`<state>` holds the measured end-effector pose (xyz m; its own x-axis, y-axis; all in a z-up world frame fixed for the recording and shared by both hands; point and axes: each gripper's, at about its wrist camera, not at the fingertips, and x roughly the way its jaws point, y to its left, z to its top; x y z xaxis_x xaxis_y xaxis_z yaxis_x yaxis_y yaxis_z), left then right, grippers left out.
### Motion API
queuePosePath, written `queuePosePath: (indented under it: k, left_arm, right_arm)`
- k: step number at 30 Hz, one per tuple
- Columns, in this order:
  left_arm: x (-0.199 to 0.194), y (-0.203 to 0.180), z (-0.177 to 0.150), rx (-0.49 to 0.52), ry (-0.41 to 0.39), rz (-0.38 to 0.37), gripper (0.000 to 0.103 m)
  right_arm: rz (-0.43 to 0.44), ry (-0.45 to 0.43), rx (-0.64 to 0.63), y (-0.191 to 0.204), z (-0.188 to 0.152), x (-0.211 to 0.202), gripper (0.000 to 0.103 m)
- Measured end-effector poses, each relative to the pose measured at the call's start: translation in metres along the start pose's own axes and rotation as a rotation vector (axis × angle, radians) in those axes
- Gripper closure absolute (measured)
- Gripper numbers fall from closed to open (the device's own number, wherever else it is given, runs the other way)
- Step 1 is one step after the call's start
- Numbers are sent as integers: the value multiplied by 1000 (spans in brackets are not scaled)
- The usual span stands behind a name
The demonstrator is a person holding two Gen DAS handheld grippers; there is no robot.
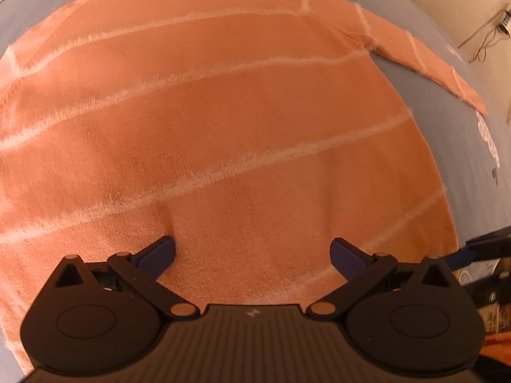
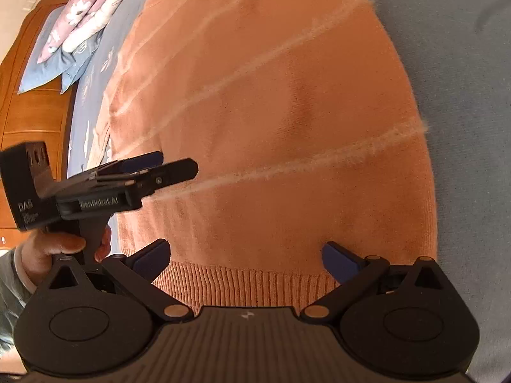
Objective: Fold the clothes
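Observation:
An orange knit sweater [image 1: 223, 121] with thin pale stripes lies spread flat on a blue-grey bedsheet [image 1: 453, 134]. Its collar is at the far top and one sleeve [image 1: 424, 54] stretches to the right. My left gripper [image 1: 252, 255] is open, just above the sweater's lower body, holding nothing. My right gripper [image 2: 246, 261] is open over the ribbed hem [image 2: 242, 284] of the sweater [image 2: 271, 111]. The left gripper also shows in the right wrist view [image 2: 166, 167], held by a hand, over the sweater's left side.
Folded pillows and bedding [image 2: 73, 28] lie at the head of the bed by a wooden headboard [image 2: 35, 105]. A wall with cables [image 1: 485, 35] stands to the right of the bed. The right gripper's tip [image 1: 479, 249] shows at the left wrist view's right edge.

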<state>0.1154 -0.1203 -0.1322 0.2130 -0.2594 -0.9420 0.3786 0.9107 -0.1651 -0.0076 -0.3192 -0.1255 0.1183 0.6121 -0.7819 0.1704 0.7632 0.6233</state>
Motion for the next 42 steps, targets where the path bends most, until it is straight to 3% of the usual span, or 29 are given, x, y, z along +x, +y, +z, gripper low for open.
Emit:
queuePosePath:
  k: [2, 5, 9, 14, 17, 18, 22, 24, 28, 30, 34, 37, 42]
  left_arm:
    - [-13, -5, 3, -9, -22, 11, 0]
    - [-31, -7, 9, -79, -54, -30, 0]
    - [-32, -24, 12, -133, -93, -41, 0]
    - [-21, -52, -4, -70, -137, 5, 0]
    - [8, -54, -13, -89, -49, -4, 1]
    - [8, -60, -19, -55, -93, 25, 0]
    - [13, -72, -14, -4, -30, 87, 0]
    - [14, -69, -4, -62, 3, 83, 0]
    - [12, -54, 10, -240, 29, 53, 0]
    - [11, -50, 11, -287, 24, 43, 0]
    - [16, -64, 17, -212, 74, 104, 0]
    - [21, -78, 19, -163, 97, 171, 0]
    - [20, -83, 17, -175, 77, 199, 0]
  right_arm:
    - [-21, -26, -20, 6, 4, -11, 0]
    - [-57, -69, -91, 17, 9, -29, 0]
    - [-109, -151, -84, 2, 15, -55, 0]
    - [-130, -255, 5, -41, 14, -87, 0]
    - [-154, -303, 31, -75, 7, -103, 0]
    - [-160, -310, 48, -83, 7, -105, 0]
    - [-141, -351, 139, -116, 3, -115, 0]
    - [-135, -377, 146, -126, 4, -122, 0]
    - [-208, -480, 88, -133, 14, -144, 0]
    - [-205, -461, 72, -141, 25, -151, 0]
    - [-267, -419, -28, -142, 50, -173, 0]
    - [-382, -482, -101, -141, 65, -192, 0]
    - [-407, -432, 46, -180, 92, -189, 0]
